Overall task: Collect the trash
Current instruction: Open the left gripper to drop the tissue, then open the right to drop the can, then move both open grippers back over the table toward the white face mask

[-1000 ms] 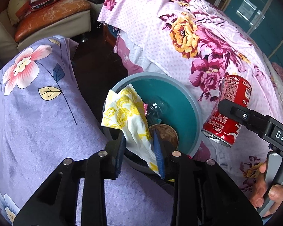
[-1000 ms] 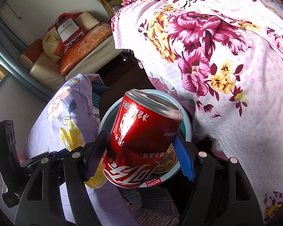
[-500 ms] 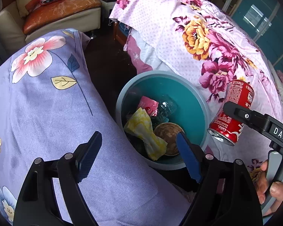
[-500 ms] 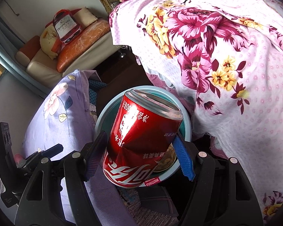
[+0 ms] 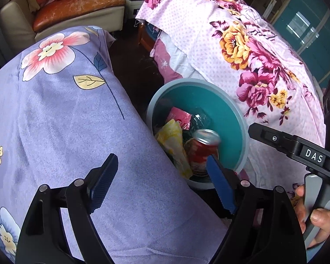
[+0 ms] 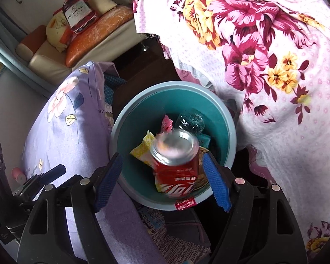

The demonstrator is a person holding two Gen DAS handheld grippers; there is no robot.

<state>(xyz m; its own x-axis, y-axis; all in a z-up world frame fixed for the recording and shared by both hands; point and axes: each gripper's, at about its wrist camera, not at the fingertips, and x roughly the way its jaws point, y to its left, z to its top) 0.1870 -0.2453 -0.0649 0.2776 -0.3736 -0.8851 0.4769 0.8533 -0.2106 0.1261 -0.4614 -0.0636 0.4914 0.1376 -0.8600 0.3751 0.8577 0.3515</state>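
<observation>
Floral bedding frames a teal bin (image 6: 227,132) at centre frame. Right tool (image 6: 162,179), jaws just widened, has let go of the can (image 6: 176,165), blurred as it drops among trash in the bin. Left tool (image 5: 162,183) gapes empty, its yellow tissue (image 5: 173,140) already binned.

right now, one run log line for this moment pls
phase: drop | left gripper: open, empty | right gripper: jaws just opening, red can free, blurred | bin: can, yellow napkin, wrapper inside
</observation>
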